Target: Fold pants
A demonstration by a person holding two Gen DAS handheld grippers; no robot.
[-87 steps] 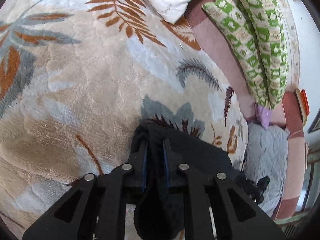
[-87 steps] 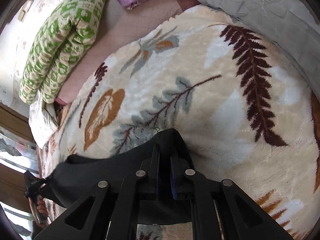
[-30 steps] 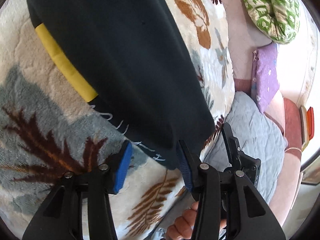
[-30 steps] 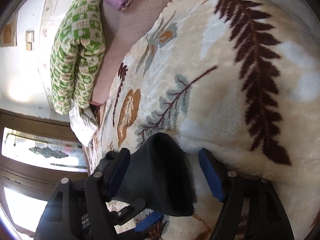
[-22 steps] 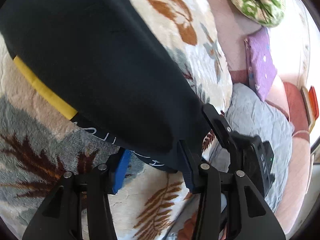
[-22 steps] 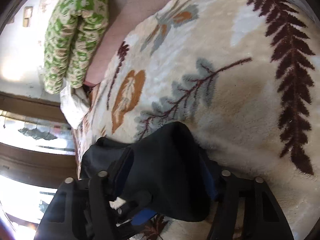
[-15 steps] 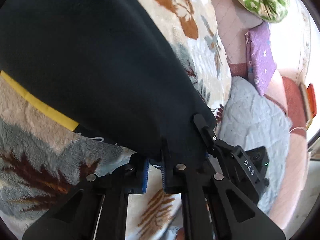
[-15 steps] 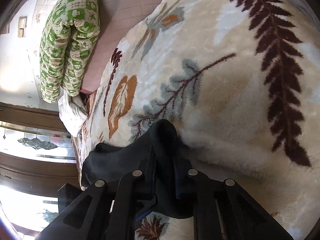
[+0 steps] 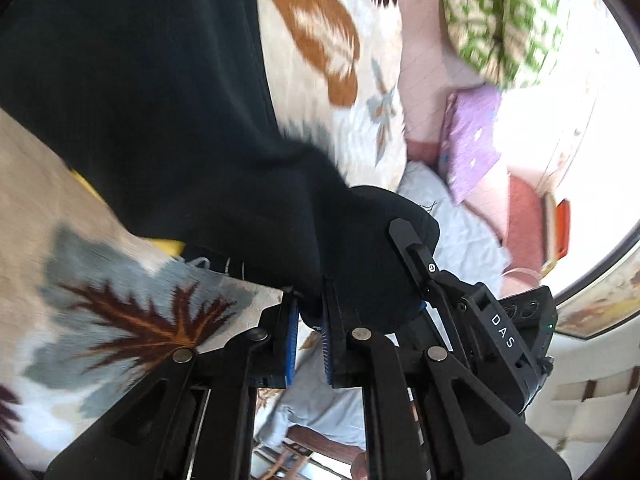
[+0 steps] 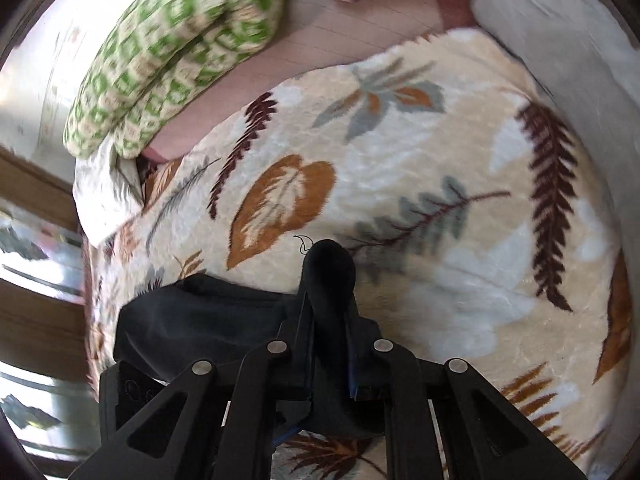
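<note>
While both clamp, two grippers (image 9: 310,312) (image 10: 329,312), one pants (image 9: 160,100), one blanket (image 10: 420,208)

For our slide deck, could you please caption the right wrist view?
Right gripper clamps a bunched fold of black pants above a leaf-patterned blanket.

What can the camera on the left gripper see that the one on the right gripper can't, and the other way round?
Only the left wrist view shows the yellow stripe on the pants, the right gripper's body beside its own, and an orange object at the far edge. Only the right wrist view shows the white pillow. Both show the black pants pinched in a shut gripper, the leaf-print blanket, the green-patterned cushion, the purple cushion and the grey quilt.
</note>
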